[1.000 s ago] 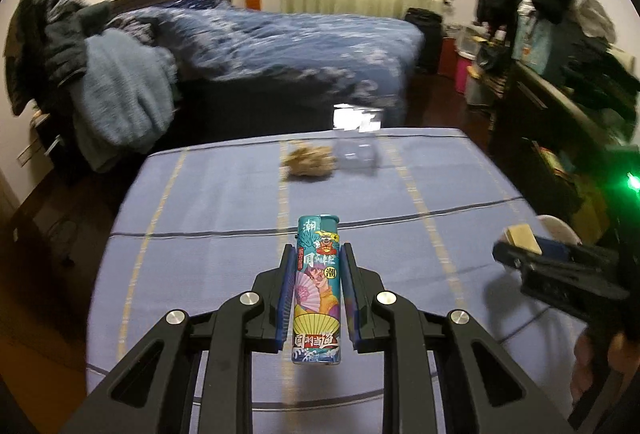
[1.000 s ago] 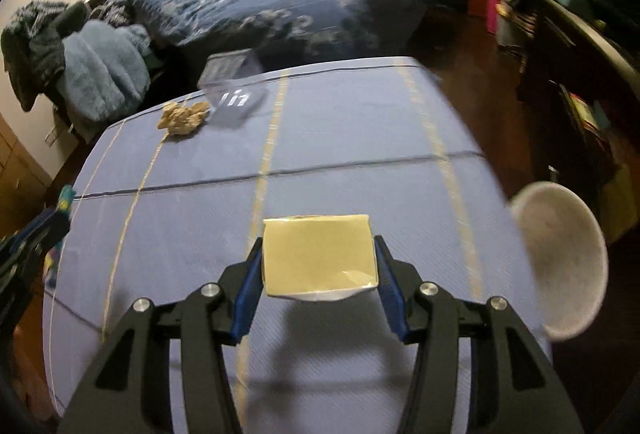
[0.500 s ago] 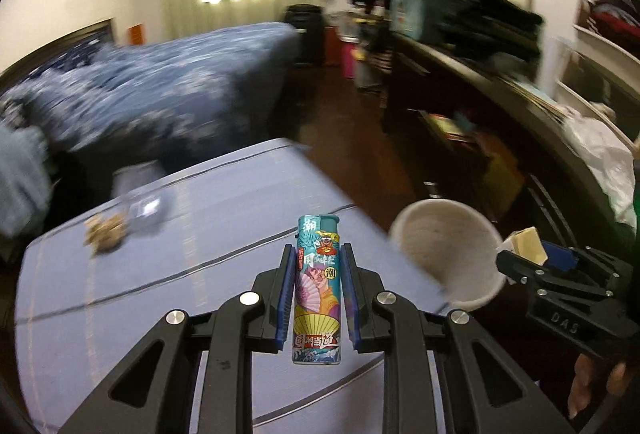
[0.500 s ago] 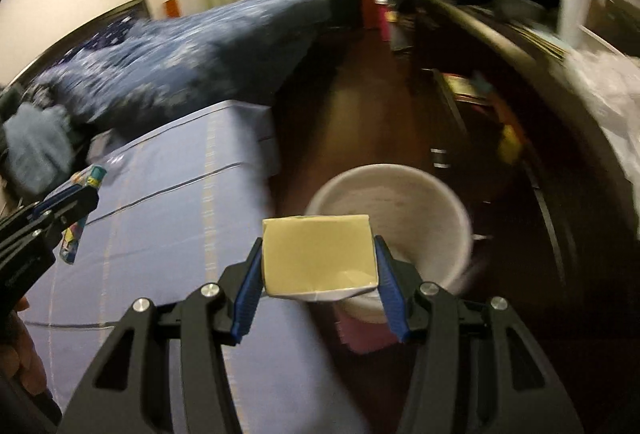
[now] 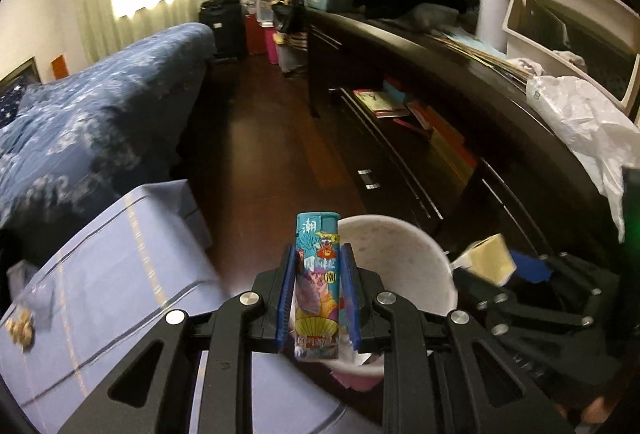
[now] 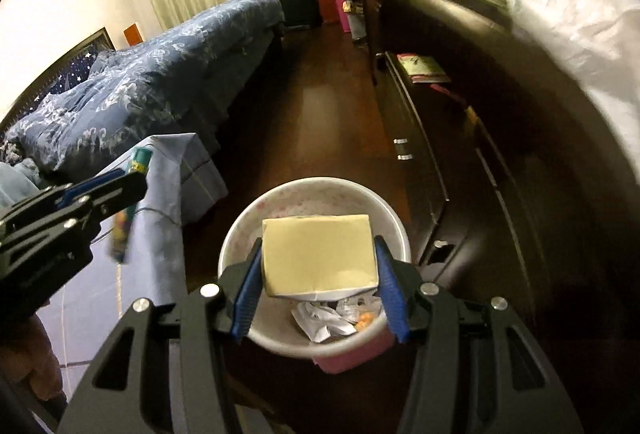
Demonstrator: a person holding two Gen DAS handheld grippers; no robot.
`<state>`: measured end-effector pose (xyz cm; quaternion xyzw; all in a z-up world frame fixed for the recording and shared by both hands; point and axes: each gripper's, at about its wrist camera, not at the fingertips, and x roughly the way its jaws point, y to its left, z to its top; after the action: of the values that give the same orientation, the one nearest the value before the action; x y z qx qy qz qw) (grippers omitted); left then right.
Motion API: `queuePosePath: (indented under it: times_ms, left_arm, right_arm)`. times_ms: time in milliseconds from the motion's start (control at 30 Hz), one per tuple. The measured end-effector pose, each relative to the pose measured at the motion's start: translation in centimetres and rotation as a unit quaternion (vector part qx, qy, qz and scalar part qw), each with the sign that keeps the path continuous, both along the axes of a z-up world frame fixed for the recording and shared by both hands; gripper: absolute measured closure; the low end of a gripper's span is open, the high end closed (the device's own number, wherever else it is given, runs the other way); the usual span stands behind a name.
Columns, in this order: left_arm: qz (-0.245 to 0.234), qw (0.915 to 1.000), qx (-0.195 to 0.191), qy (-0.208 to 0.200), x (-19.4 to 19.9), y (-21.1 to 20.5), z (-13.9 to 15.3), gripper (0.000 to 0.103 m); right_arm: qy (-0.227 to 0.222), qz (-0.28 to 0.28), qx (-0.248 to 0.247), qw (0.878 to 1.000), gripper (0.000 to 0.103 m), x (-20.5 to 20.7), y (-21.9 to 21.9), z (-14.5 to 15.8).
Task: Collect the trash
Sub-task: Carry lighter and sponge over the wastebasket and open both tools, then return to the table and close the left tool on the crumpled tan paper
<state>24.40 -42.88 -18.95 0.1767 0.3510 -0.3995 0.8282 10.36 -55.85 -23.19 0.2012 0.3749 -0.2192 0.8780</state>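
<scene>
Trash items are seen pinched in both grippers beside a white bin.

Left wrist view: a lighter (image 5: 318, 280) with a colourful printed wrap is clamped upright between the blue pads of the left gripper (image 5: 318, 286), jaws pressed onto its sides. The white bin (image 5: 400, 266) is seen just behind and to the right of the lighter, its rim partly hidden by the gripper. At the right, the right gripper (image 5: 500, 266) is seen holding a yellow box (image 5: 490, 260) near the bin's rim. A tabletop (image 5: 120, 274) with a blue striped cloth is seen at lower left, with a small brownish crumpled scrap (image 5: 20, 328) lying on it at the far left edge. A bed (image 5: 100, 106) with a blue patterned cover is seen behind, and a dark dresser (image 5: 460, 122) along the right.

Right wrist view: the yellow box (image 6: 320, 254) is pinched flat between the right gripper (image 6: 320, 270) pads, directly above the open white bin (image 6: 248, 230). Crumpled paper (image 6: 320, 318) is seen already inside the bin, below the box. At the left, the left gripper (image 6: 120, 190) is seen with the lighter (image 6: 130, 202) held over the tabletop (image 6: 160, 274) edge, beside the bin. The bin is standing on the dark wooden floor (image 6: 320, 94), between tabletop and dresser (image 6: 460, 114).
</scene>
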Motion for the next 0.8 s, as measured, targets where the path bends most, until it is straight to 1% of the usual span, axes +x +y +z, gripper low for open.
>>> queuePosePath:
  times_ms: [33,67,100,133,167,200,233,333,400,500,533,600,667,733,800]
  left_arm:
    - [-0.005,1.0000,-0.002,0.007,0.2,-0.6,-0.2,0.080]
    - [-0.011,0.9999,-0.004,0.011,0.5,-1.3,-0.4,0.076]
    - [-0.018,0.9997,-0.004,0.013,0.7,-2.0,-0.5,0.069]
    - [-0.023,0.9996,-0.003,0.014,0.8,-2.4,-0.6,0.050]
    - [-0.028,0.9995,-0.003,0.015,0.9,-2.7,-0.7,0.031]
    - [-0.030,0.9994,-0.009,0.013,0.9,-2.8,-0.6,0.026]
    - [-0.031,0.9993,-0.015,0.012,0.8,-2.7,-0.4,0.023]
    - [-0.024,0.9994,-0.024,0.003,0.7,-2.0,0.2,0.022]
    - [-0.013,0.9993,-0.033,0.005,0.9,-1.0,0.6,0.021]
    - [0.013,0.9991,-0.040,0.001,1.2,0.8,1.2,0.020]
    - [0.020,0.9989,-0.043,-0.003,1.1,1.6,1.3,0.018]
    - [0.052,0.9977,-0.036,-0.024,1.1,4.0,1.6,0.016]
    - [0.085,0.9954,-0.026,-0.036,1.4,6.4,1.6,0.015]
    - [0.132,0.9902,-0.012,-0.043,2.0,9.8,1.3,0.015]
    - [0.169,0.9845,-0.002,-0.045,2.9,12.8,0.9,0.014]
  right_arm:
    - [0.000,0.000,-0.001,1.000,0.048,0.4,-0.3,-0.3]
    - [-0.005,0.002,-0.001,1.000,0.048,0.8,-0.7,-0.7]
    - [-0.008,0.005,-0.001,1.000,0.039,1.2,-1.2,-1.3]
    - [-0.006,0.004,0.001,1.000,0.028,1.5,-1.5,-1.8]
    - [-0.005,0.000,0.005,1.000,0.027,1.6,-1.9,-2.2]
    - [-0.005,-0.004,0.012,1.000,0.027,1.6,-2.4,-2.6]
    - [-0.004,-0.006,0.014,1.000,0.027,1.6,-2.6,-2.8]
    - [0.000,-0.012,0.010,1.000,0.027,1.1,-2.6,-3.0]
    - [0.003,-0.011,0.005,1.000,0.027,0.8,-2.2,-2.9]
    - [0.011,-0.007,-0.009,1.000,0.027,0.2,-1.0,-2.3]
    - [0.012,-0.006,-0.012,1.000,0.027,0.0,-0.5,-2.1]
    - [0.011,0.004,-0.013,1.000,0.026,-0.4,0.7,-1.5]
    - [0.006,0.018,-0.011,1.000,0.024,-0.6,2.4,-0.6]
    - [0.000,0.036,-0.010,0.999,0.023,-0.6,4.1,0.1]
    - [-0.006,0.063,-0.012,0.998,0.023,-0.3,6.5,1.1]
